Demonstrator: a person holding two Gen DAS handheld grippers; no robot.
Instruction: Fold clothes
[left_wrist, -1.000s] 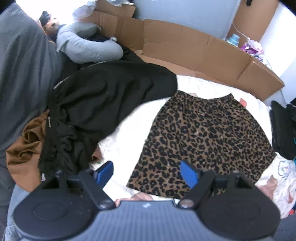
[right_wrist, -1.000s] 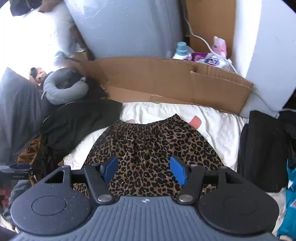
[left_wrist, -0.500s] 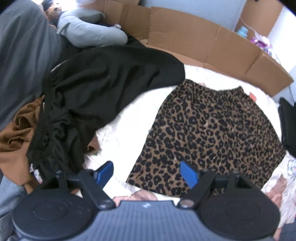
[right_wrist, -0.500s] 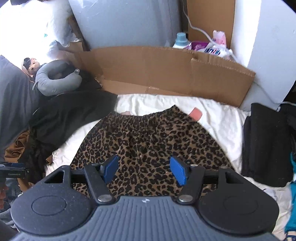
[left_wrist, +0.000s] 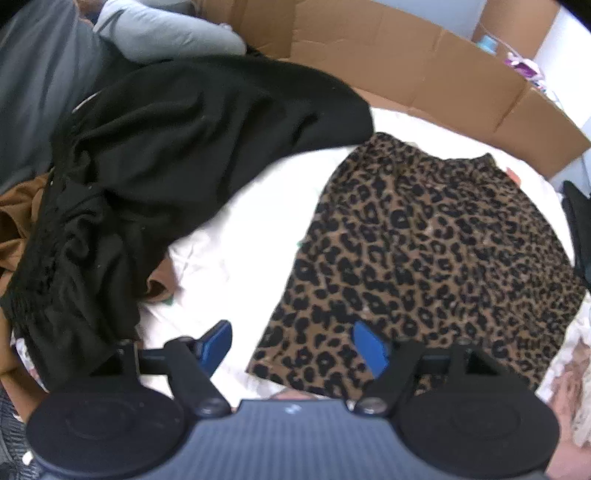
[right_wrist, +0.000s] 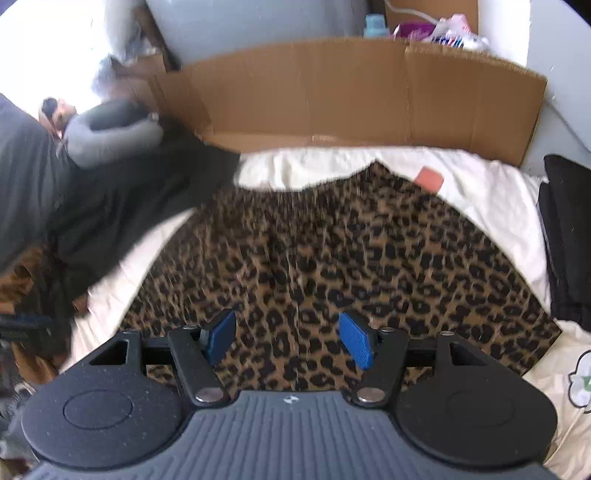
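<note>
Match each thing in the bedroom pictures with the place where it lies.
Things:
1. leopard skirt
2. black garment
3. cardboard
4. brown cloth

Places:
A. standing along the far edge of the white sheet
B. spread flat on the white sheet
C. partly buried under the black garment
D. heaped left of the skirt

Pairs: 1-B, 2-D, 3-A, 4-C
</note>
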